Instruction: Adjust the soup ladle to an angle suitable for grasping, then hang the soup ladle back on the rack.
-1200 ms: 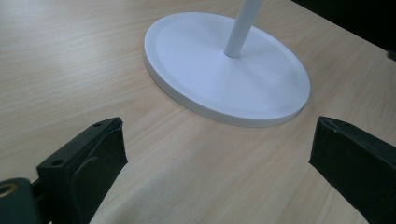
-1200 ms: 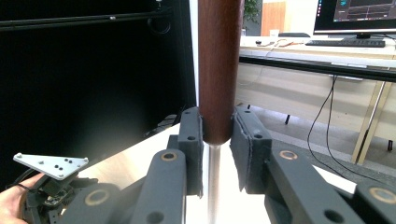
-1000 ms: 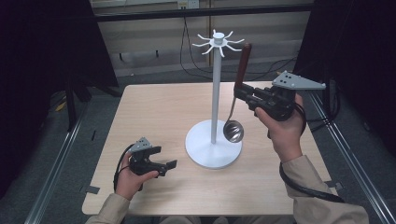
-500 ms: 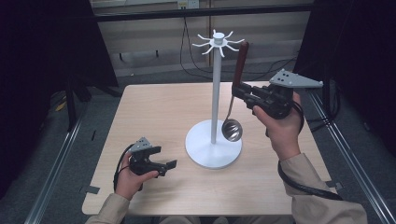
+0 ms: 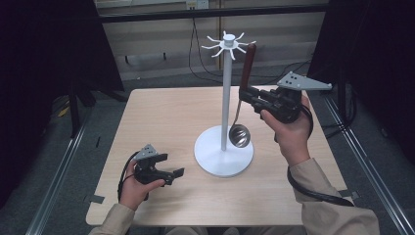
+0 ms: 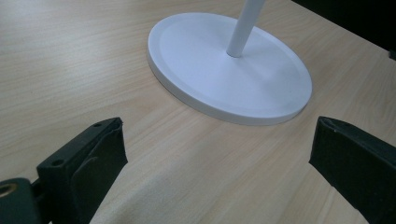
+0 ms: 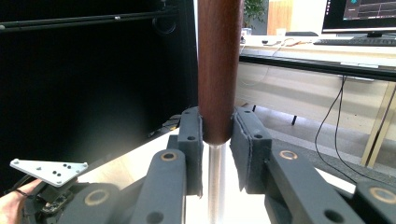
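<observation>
On the pale wooden table (image 5: 161, 112) stands a white utensil stand (image 5: 225, 98), its round base (image 6: 229, 70) near the table's middle and its hooked crown (image 5: 227, 45) at the top of the pole. At the right, we hold the right gripper (image 5: 248, 96) raised beside the pole; its jaws are pinched on a ladle (image 5: 242, 105), which hangs upright. In the right gripper view, the pads (image 7: 192, 140) press on the lower end of the dark wooden handle (image 7: 218, 65), just above the metal shaft (image 7: 215, 182). The steel bowl (image 5: 240, 135) hangs over the base, just beside the pole; whether it touches the base we cannot tell from above. The handle's top reaches the crown, but whether it rests on a hook is unclear. At the lower left, our left gripper (image 5: 171, 170) lies low at the table, jaws spread wide and empty, pointing toward the base.
</observation>
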